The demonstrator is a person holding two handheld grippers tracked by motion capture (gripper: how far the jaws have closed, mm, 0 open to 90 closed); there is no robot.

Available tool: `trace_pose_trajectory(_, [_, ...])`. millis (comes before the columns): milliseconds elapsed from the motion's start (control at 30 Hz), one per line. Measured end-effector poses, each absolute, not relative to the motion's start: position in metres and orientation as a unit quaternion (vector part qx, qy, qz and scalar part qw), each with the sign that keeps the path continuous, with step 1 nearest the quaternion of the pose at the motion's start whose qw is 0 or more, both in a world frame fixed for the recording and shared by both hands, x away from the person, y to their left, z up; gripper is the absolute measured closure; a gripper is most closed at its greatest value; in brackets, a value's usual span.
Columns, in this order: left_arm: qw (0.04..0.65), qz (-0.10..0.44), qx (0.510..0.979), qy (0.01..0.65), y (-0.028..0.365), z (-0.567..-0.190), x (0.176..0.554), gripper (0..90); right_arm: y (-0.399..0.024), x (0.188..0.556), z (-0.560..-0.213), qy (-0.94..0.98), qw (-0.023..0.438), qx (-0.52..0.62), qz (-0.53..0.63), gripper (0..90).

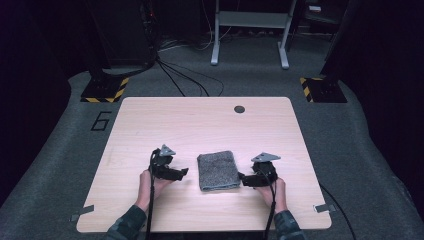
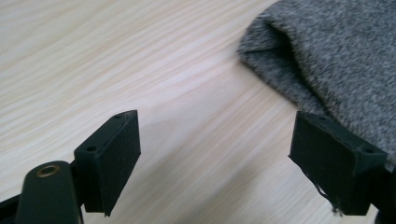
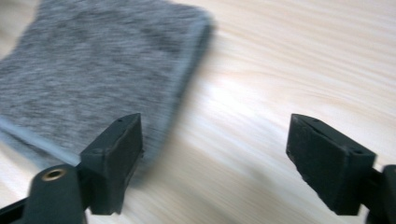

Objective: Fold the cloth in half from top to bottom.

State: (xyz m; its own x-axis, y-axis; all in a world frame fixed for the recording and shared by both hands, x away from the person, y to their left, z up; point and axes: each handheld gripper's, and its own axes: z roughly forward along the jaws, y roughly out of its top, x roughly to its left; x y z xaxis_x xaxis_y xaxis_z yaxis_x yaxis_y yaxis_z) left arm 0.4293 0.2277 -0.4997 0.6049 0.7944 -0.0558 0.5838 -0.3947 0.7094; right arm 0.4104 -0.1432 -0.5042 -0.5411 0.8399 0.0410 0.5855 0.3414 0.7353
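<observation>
Your left claw [image 1: 183,172] sits just left of the towel [image 1: 218,170], jaws spread wide with nothing between them; in the left gripper view the towel's [image 2: 336,56] folded corner lies just past the far jaw. Your right claw [image 1: 242,177] sits just right of the towel, jaws equally wide and holding nothing. The folded grey towel lies flat on the counter [image 1: 200,125], between both claws.

Black grippers, grey three-cornered top plates, black trailing cables; dark plaid sleeves [image 1: 127,225]; blocky black fingers [image 2: 114,161].
</observation>
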Motion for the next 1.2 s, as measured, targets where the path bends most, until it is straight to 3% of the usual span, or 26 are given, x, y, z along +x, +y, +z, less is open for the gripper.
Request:
trace_pose_trajectory(267, [0.348,0.17,0.799,0.459,0.275,-0.499,0.412,14.4,-0.198,0.393,-0.496,0.775,0.191,0.484,0.359,9.4])
trace_pose_trajectory(533, [0.338,0.181,0.77,0.51,0.316,-0.507,0.394,12.8,-0.246,0.378,-0.51,0.741,0.206,0.535,0.35,6.3])
trace_pose_trajectory(633, [0.353,0.176,0.773,0.496,0.298,-0.502,0.391,12.1,-0.251,0.375,-0.512,0.731,0.207,0.547,0.351,6.3])
trace_pose_trajectory(767, [0.378,0.146,0.801,0.44,0.236,-0.499,0.396,10.8,-0.246,0.378,-0.511,0.729,0.216,0.549,0.347,6.6])
trace_pose_trajectory(933, [0.366,0.135,0.836,0.387,0.169,-0.502,0.405,9.3,-0.248,0.379,-0.515,0.723,0.225,0.556,0.344,7.0])
trace_pose_trajectory(1200, [0.317,0.14,0.861,0.373,0.168,-0.511,0.414,12.0,-0.252,0.379,-0.521,0.727,0.227,0.553,0.338,7.4])
